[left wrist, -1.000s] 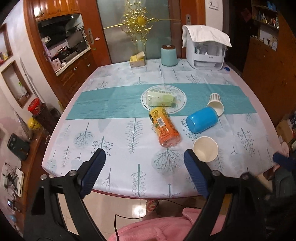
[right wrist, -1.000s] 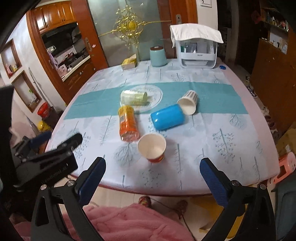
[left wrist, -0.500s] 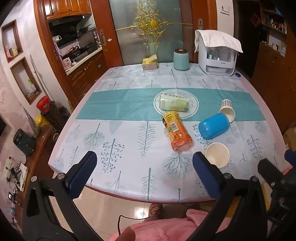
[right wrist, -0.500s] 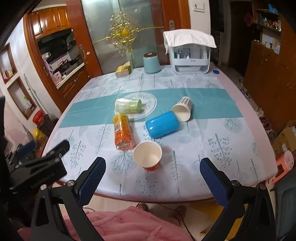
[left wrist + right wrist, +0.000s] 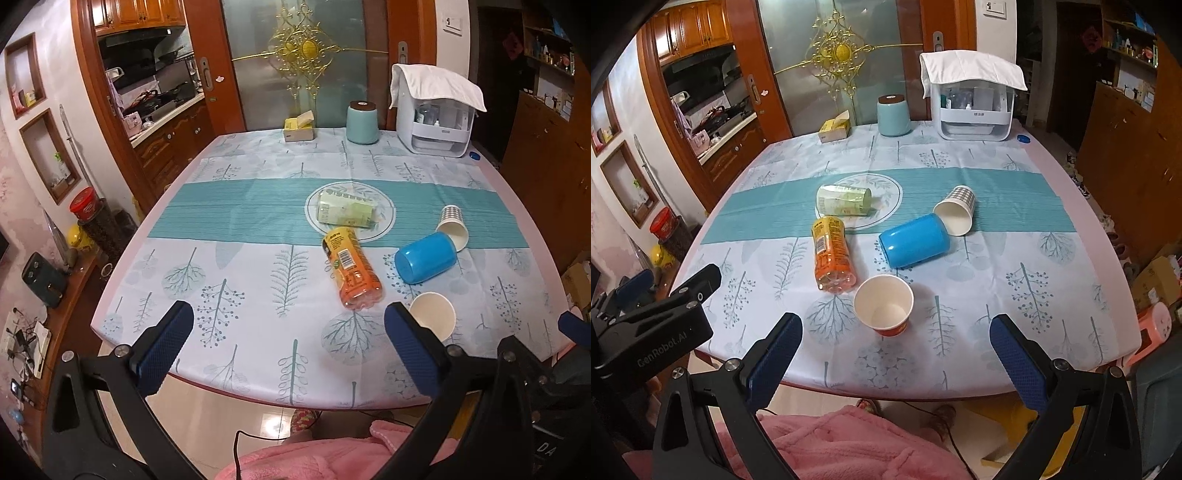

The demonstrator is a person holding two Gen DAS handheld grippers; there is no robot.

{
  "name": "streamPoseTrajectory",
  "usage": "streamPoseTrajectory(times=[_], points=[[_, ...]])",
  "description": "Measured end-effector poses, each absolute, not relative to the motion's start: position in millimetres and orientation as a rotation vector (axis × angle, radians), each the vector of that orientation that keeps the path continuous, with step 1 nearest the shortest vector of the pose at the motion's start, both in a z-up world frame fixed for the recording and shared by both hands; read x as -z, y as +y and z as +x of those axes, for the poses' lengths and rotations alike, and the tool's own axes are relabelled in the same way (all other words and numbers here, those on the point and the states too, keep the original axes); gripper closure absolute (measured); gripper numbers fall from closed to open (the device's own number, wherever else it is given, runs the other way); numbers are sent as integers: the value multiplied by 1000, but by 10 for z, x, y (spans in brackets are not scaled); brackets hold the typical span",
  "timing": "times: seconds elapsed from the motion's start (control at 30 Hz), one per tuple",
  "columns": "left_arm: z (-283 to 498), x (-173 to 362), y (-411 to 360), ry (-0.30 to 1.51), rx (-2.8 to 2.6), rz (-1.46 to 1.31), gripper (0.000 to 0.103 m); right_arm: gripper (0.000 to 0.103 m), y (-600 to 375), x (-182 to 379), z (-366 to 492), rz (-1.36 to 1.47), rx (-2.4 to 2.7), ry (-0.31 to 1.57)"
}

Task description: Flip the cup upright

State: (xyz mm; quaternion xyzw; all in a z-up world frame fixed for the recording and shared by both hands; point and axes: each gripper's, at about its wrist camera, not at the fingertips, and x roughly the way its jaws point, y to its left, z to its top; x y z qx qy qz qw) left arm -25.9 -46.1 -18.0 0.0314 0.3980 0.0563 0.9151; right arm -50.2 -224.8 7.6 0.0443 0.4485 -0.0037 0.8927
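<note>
A blue cup (image 5: 424, 257) (image 5: 914, 240) lies on its side mid-table. A checked paper cup (image 5: 453, 225) (image 5: 956, 210) lies on its side just behind it, mouth toward me. A red paper cup (image 5: 432, 319) (image 5: 884, 304) stands upright near the front edge. My left gripper (image 5: 288, 341) is open and empty, above the table's front edge. My right gripper (image 5: 895, 352) is open and empty, just in front of the red paper cup.
An orange bottle (image 5: 351, 267) (image 5: 831, 254) and a pale green bottle (image 5: 345, 212) (image 5: 844, 199) lie on the table. A teal canister (image 5: 894, 114), a yellow box (image 5: 834, 127) and a white dispenser (image 5: 975, 103) stand at the back. Wooden cabinets flank the table.
Both grippers have drawn back and risen a little from the table. Nothing on the table has moved.
</note>
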Motion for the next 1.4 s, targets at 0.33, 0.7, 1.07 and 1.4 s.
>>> streamPoseTrajectory(times=[0.33,0.7,1.07,1.4], points=[[-251,149,-568,812,-78,67,0,0,-2330,-47,-511,105,9,939],[-266,161,-591,817,-79,72,0,0,-2418,-42,-541,148,14,943],[-294,210,-560,821,-94,76,0,0,-2394,-42,-539,136,14,934],[-282,227,-589,828,-89,81,0,0,-2379,-33,-523,127,10,938]])
